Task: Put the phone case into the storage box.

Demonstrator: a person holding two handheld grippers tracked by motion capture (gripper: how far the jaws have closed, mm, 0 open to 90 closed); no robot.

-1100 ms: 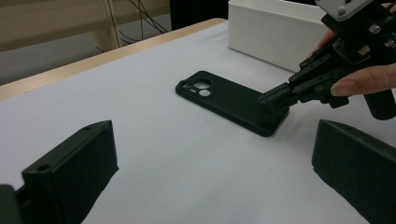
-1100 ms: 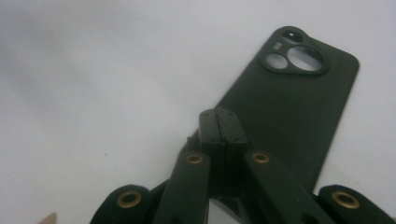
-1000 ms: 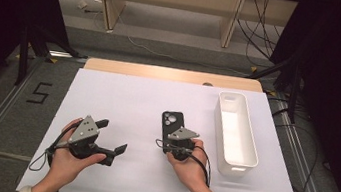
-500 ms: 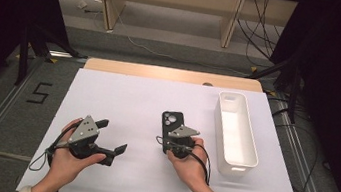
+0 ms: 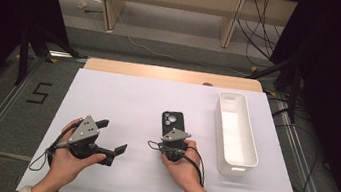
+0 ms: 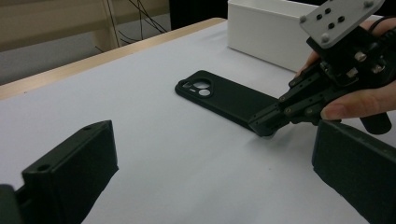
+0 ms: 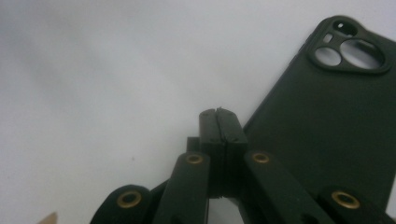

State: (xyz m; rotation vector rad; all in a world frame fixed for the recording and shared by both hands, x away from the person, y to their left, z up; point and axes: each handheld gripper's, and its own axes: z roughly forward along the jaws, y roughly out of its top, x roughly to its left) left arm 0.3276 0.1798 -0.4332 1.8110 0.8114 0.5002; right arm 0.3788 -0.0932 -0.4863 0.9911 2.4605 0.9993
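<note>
A white-covered table (image 5: 122, 99) carries a long white bin (image 5: 235, 134) at the right and a black phone case (image 5: 173, 124) near the middle, camera cutouts at its far end. The left gripper (image 5: 112, 138), at near left, has its jaws spread wide and empty. The right gripper (image 5: 171, 137) has its jaws pressed together, empty, their tips at the case's near left corner. A floor marking (image 5: 39, 92) reads "5".
</note>
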